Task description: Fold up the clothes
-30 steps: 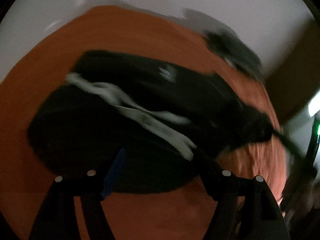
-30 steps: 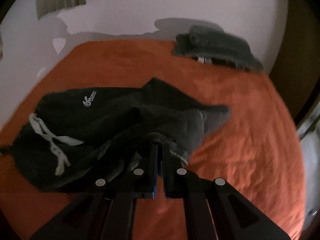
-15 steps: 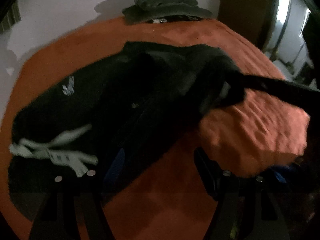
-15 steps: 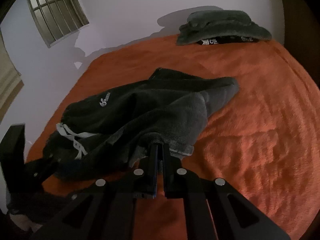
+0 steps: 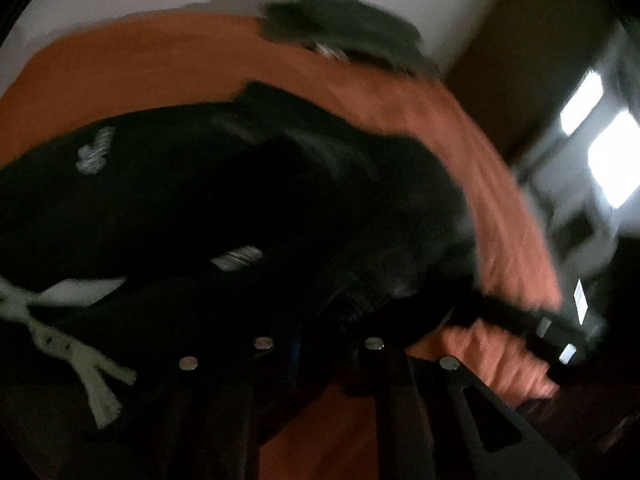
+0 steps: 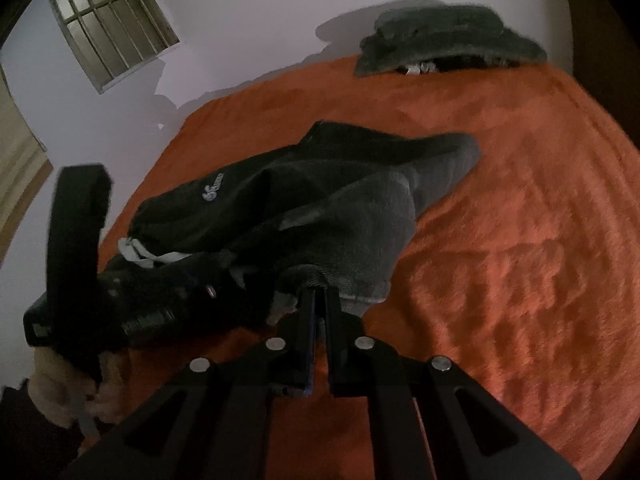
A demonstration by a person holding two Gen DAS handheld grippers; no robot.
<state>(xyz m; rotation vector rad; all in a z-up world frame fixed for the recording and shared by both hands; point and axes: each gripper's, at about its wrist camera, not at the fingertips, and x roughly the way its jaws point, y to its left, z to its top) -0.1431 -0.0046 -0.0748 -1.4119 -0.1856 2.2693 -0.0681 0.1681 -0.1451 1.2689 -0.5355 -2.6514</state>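
A black garment (image 6: 320, 208) with a white logo (image 6: 212, 192) and a white drawstring (image 6: 140, 256) lies crumpled on an orange blanket (image 6: 520, 240). My right gripper (image 6: 318, 296) is shut on its grey hem at the near edge. My left gripper (image 6: 200, 296) reaches in from the left, its tips buried in the cloth by the drawstring. In the blurred left wrist view the left gripper (image 5: 316, 320) has its fingers drawn together on the black garment (image 5: 240, 200). The drawstring (image 5: 72, 348) hangs at the left there, and the right gripper (image 5: 480, 308) comes in from the right.
A grey folded pile (image 6: 452, 40) sits at the far end of the bed against a pale wall. A barred window (image 6: 112, 28) is up on the left. A hand (image 6: 68, 392) holds the left gripper. Orange blanket lies bare to the right.
My left gripper's fingers, wide apart before, have closed on the black garment near the drawstring. The right gripper has stayed shut on the hem.
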